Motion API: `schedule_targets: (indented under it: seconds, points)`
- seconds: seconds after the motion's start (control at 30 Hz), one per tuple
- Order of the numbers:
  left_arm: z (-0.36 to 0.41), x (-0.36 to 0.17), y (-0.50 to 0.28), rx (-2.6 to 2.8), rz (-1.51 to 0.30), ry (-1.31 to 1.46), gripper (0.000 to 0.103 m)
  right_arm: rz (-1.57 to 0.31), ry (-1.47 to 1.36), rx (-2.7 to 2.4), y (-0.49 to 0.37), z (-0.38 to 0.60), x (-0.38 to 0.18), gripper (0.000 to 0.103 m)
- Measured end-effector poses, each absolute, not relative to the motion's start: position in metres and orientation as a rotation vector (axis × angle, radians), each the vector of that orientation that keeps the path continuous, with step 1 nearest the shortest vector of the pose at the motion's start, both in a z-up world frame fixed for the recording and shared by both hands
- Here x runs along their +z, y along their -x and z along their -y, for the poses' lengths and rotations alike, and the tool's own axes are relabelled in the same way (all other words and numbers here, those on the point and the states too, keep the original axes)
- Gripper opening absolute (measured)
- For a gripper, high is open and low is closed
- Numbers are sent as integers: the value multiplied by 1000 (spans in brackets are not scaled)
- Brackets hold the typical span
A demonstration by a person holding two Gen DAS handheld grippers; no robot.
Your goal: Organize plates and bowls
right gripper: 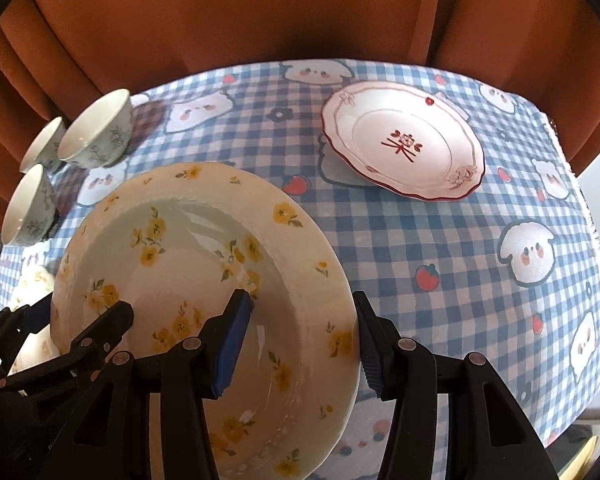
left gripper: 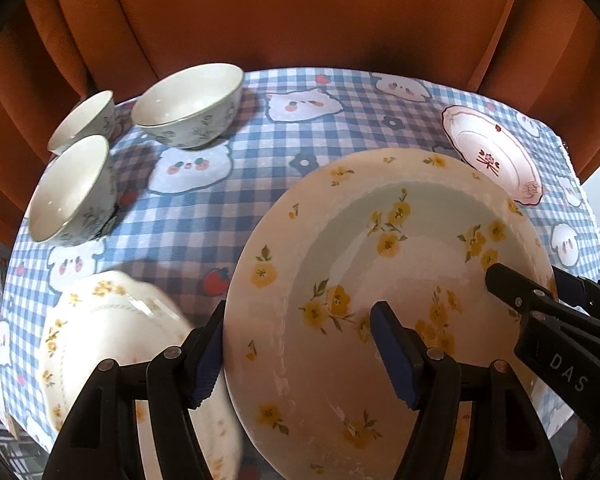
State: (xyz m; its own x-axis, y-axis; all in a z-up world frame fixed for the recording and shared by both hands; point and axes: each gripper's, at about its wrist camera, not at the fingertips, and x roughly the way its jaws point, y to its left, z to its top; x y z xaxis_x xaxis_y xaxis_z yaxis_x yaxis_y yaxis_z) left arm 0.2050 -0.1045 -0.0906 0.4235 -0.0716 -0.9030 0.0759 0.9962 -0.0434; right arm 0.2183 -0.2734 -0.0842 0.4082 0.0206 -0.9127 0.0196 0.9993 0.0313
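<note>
left wrist view: both grippers straddle the rim of the yellow-flowered plate

left wrist view shows the left gripper [left gripper: 300, 348] with its jaws parted wide across the left rim of the yellow-flowered plate [left gripper: 380, 280]: one blue pad sits just outside the rim, the other over the plate's inner face. whether the pads press the rim cannot be told. the right gripper [left gripper: 532, 296] reaches in from the right edge, one finger over the plate's right rim, the other behind it.

right wrist view shows the right gripper [right gripper: 304, 344] likewise parted across the plate's right rim, one pad inside the well, one outside the edge; contact is unclear here too. the left gripper [right gripper: 84, 332] enters at lower left over the yellow-flowered plate [right gripper: 188, 248].

the plate sits at the near middle of the checked tablecloth [left gripper: 228, 200], tilted between the two tools. just left of it lies a second yellow-flowered dish [left gripper: 112, 328], blurred. three bowls [left gripper: 188, 106] cluster at the far left, close together. a red-trimmed plate [right gripper: 404, 144] rests alone at the far right, well apart. orange curtains [left gripper: 300, 12] hang behind the table.
</note>
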Motion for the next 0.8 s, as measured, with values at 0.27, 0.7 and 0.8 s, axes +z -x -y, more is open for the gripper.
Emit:
schedule_targets:
  seconds: [0.27, 0.7, 0.8]
  points:
    - [71, -75, -185, -109, -1106, 17, 70, -1126, -34, -4, -196, 242, -65, 54]
    - [10, -78, -157, -110, -1120, 55, 70, -1135, -3, 9, -171, 181, -58, 54]
    - [-3, -82, -151, -108, -1132, 60, 70, -1141, 6, 13, -166, 167, -60, 54]
